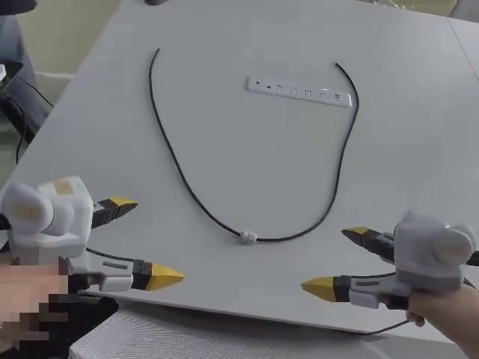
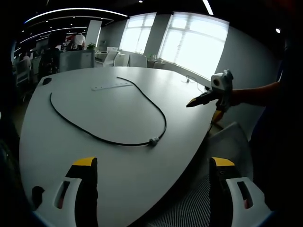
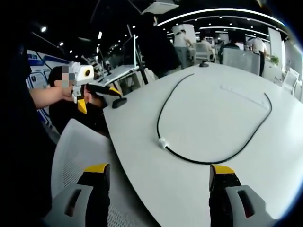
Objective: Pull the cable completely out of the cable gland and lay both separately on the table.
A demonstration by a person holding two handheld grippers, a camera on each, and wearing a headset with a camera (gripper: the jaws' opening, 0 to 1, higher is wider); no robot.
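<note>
A long black cable (image 1: 176, 168) lies in a wide U on the white table (image 1: 247, 149). A small white cable gland (image 1: 247, 237) sits threaded on it at the bottom of the U, near the front edge; the cable gland (image 2: 153, 141) lies ahead of the left jaws, and the cable gland (image 3: 162, 142) ahead of the right jaws. My left gripper (image 1: 150, 239) hovers open at the front left, my right gripper (image 1: 340, 258) open at the front right. Both are apart from the cable and hold nothing. My right gripper (image 2: 208, 101) shows across the table, as does my left gripper (image 3: 97, 94).
A white power strip (image 1: 299, 91) lies inside the U toward the far side. A grey mesh chair (image 3: 80, 161) stands at the near table edge. Other people and desks stand far behind. A dark small object (image 2: 46, 81) rests near the far table end.
</note>
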